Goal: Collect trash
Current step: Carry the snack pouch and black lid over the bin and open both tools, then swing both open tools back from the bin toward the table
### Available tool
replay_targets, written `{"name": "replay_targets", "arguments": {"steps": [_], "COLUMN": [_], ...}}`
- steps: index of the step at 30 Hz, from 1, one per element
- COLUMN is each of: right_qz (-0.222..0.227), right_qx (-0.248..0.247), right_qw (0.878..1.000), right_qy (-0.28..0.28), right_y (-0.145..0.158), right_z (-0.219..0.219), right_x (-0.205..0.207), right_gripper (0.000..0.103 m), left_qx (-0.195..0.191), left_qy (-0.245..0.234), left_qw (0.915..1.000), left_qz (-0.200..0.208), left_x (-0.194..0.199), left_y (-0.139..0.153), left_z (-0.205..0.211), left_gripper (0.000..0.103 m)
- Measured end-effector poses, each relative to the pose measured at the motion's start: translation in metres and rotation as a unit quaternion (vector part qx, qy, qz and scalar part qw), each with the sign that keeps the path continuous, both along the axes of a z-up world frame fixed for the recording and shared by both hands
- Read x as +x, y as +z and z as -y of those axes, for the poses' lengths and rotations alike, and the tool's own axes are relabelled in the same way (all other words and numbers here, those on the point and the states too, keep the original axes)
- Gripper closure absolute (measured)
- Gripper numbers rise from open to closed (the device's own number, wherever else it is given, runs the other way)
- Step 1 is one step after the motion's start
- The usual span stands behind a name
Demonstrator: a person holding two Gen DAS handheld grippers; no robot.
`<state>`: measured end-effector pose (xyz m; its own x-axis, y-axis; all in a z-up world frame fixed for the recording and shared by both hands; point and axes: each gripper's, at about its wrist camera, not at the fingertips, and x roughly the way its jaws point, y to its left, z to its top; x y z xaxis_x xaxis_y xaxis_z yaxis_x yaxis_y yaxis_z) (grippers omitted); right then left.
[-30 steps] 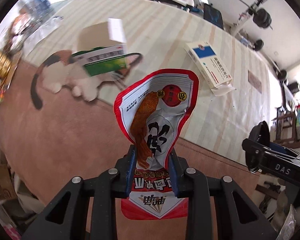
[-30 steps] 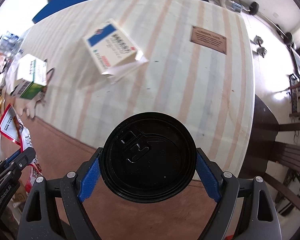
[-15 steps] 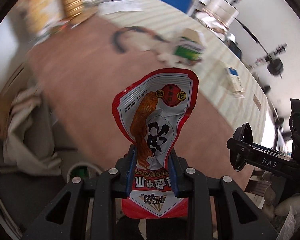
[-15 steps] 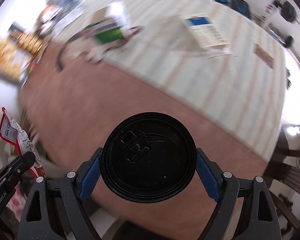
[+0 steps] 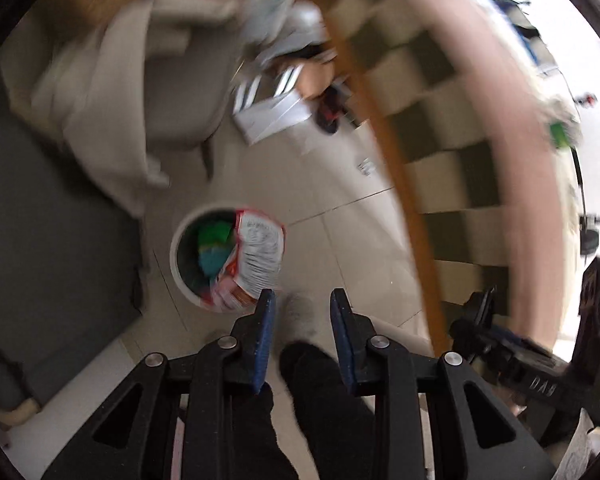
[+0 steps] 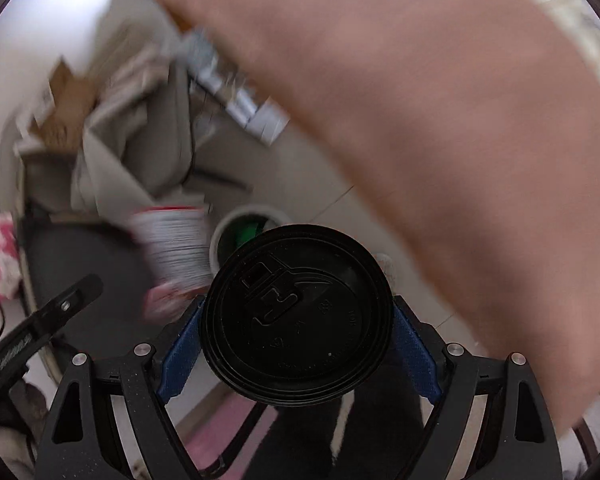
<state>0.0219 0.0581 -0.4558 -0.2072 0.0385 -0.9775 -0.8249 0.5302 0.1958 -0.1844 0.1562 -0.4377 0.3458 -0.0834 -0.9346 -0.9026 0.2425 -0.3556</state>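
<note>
A red-and-white snack packet (image 5: 256,258) hangs loose in the air, partly over the white round bin (image 5: 179,276) on the floor. It lies just beyond my left gripper (image 5: 302,300), whose jaws stand close together with nothing between them. The bin holds green and blue rubbish. My right gripper (image 6: 296,320) is shut on a cup with a black lid (image 6: 296,316), pads on its sides. In the right wrist view the bin's rim (image 6: 252,211) shows just past the lid, and the blurred packet (image 6: 174,256) is to its left.
A table draped in pink cloth (image 6: 420,120) overhangs on the right, with a wooden edge (image 5: 400,184). A grey chair with beige fabric (image 5: 100,92) and white boxes (image 5: 272,114) stand beyond the bin. A dark mat (image 5: 52,232) lies left. A person's dark-clad leg (image 5: 316,392) is below.
Both grippers swung off the tabletop and down toward the floor by the bin. The snack packet has left the left gripper's jaws. The cup stays in the right gripper.
</note>
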Motion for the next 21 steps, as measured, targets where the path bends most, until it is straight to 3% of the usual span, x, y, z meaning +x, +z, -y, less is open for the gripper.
{"name": "replay_targets", "arguments": {"steps": [4,9,10,12,13,14,18,21], "right_qz": [-0.024,-0.063,-0.069,-0.076,-0.08,-0.082,-0.079,-0.061], "right_qx": [-0.026,-0.052,-0.055,-0.061,-0.061,-0.059,-0.048,-0.057], "right_qw": [0.999,0.996,0.995,0.994,0.994,0.994,0.994,0.993], "right_qy": [0.027,0.034,0.038,0.047,0.049,0.052,0.065,0.078], "right_y": [-0.107,-0.239,-0.267,-0.297,-0.311,-0.322,-0.345,-0.35], "right_z": [-0.028,-0.055,-0.059,-0.065,-0.066,-0.068,-0.072,-0.071], "right_x": [-0.036,-0.059,-0.064,-0.073,-0.075,-0.078,-0.085,-0.088], "right_gripper": [0.015,0.014,0.013,0.011,0.007,0.001,0.0,0.0], "left_qx": [-0.045,-0.065,-0.067,-0.061,-0.057,-0.052,-0.058,-0.051], "left_qy": [0.032,0.064,0.068,0.073,0.077,0.079,0.081,0.079], "left_qw": [0.9983,0.9941,0.9929,0.9919,0.9911,0.9898,0.9857,0.984], "left_qz": [-0.018,-0.058,-0.072,-0.083,-0.093,-0.106,-0.136,-0.151], "left_x": [-0.03,-0.056,-0.062,-0.07,-0.074,-0.078,-0.09,-0.093], "left_y": [-0.112,-0.217,-0.239,-0.264,-0.276,-0.289,-0.314,-0.312], "left_z": [-0.024,-0.034,-0.034,-0.032,-0.031,-0.028,-0.019,-0.013], "left_gripper": [0.079,0.076,0.067,0.042,0.02,0.014,0.01,0.008]}}
